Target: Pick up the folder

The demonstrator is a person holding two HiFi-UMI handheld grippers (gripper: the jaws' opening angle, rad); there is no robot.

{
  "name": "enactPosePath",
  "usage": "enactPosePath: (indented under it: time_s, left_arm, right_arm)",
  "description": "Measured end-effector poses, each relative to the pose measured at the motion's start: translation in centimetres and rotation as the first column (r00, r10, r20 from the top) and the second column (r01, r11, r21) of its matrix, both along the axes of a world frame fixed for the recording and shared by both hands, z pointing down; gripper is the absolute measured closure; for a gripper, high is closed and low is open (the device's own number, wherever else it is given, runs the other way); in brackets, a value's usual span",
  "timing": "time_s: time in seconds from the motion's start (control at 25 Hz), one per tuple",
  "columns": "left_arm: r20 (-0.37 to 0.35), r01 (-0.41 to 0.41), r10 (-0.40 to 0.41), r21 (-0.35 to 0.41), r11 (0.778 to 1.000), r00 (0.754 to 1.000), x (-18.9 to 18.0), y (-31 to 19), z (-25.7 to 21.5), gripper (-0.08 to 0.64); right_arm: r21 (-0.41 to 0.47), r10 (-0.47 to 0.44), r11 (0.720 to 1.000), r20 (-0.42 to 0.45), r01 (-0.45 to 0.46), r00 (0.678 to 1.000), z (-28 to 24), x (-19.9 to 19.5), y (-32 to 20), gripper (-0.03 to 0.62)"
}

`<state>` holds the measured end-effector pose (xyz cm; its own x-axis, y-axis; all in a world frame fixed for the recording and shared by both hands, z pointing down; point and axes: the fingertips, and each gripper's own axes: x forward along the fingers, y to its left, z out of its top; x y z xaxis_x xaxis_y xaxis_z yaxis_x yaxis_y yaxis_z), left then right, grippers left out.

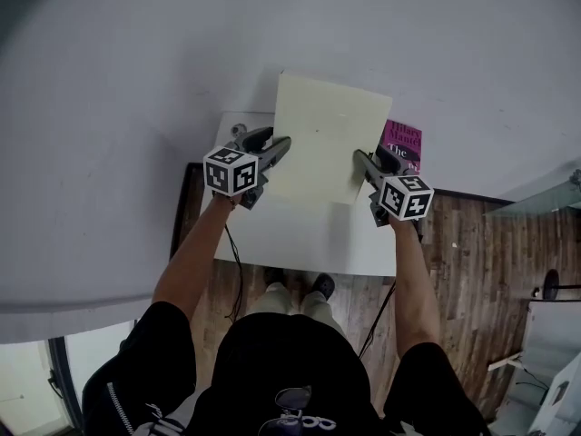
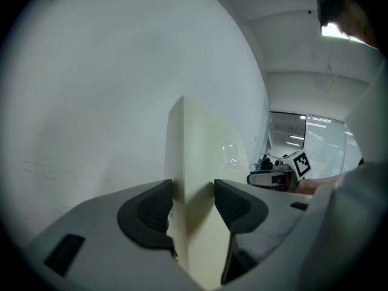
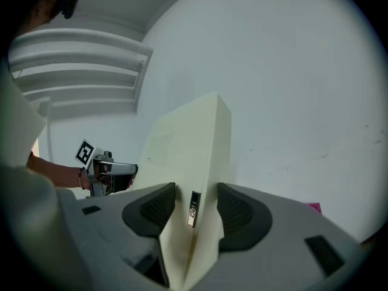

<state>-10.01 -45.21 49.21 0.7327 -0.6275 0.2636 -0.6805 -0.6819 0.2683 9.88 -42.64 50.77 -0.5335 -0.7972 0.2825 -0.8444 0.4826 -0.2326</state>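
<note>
Grey fingers [image 2: 148, 208] of the left gripper [image 1: 283, 143] pinch the left edge of the cream folder [image 1: 327, 134], and the right gripper [image 1: 360, 157] is clamped the same way on its right edge. Held between them, the folder hangs clear above the white worktop [image 1: 300, 239], where a pink-covered book [image 1: 404, 142] lies at the far right corner. The pick-up looks essentially done. Next, both grips need to keep equal pressure and height so the folder neither twists nor slips.

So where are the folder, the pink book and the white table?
folder [image 1: 324, 139], head view, middle of its cover
pink book [image 1: 405, 142], head view, its visible cover
white table [image 1: 300, 240], head view, bare front part
</note>
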Motion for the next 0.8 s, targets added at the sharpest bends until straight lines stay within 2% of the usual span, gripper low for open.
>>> enactPosePath:
  time_s: [0.2, 0.32, 0.8]
  left_arm:
    - [-0.003, 0.019, -0.018, 0.111, 0.994, 1.000, -0.1, -0.1, -5.1, 0.330]
    - [-0.004, 0.020, -0.020, 0.153, 0.988, 1.000, 0.0, -0.3, -7.1, 0.330]
    - [-0.004, 0.024, -0.024, 0.194, 0.981, 1.000, -0.3, -0.3, -9.1, 0.334]
  right_arm:
    - [0.104, -0.010, 0.995, -0.020, 0.012, 1.000, -4.9, 0.0, -0.6, 0.360]
    - [0.146, -0.015, 0.989, -0.033, 0.020, 0.999, -7.1, 0.0, -0.9, 0.360]
    - [0.208, -0.022, 0.977, -0.074, 0.037, 0.997, -9.8, -0.2, -1.1, 0.362]
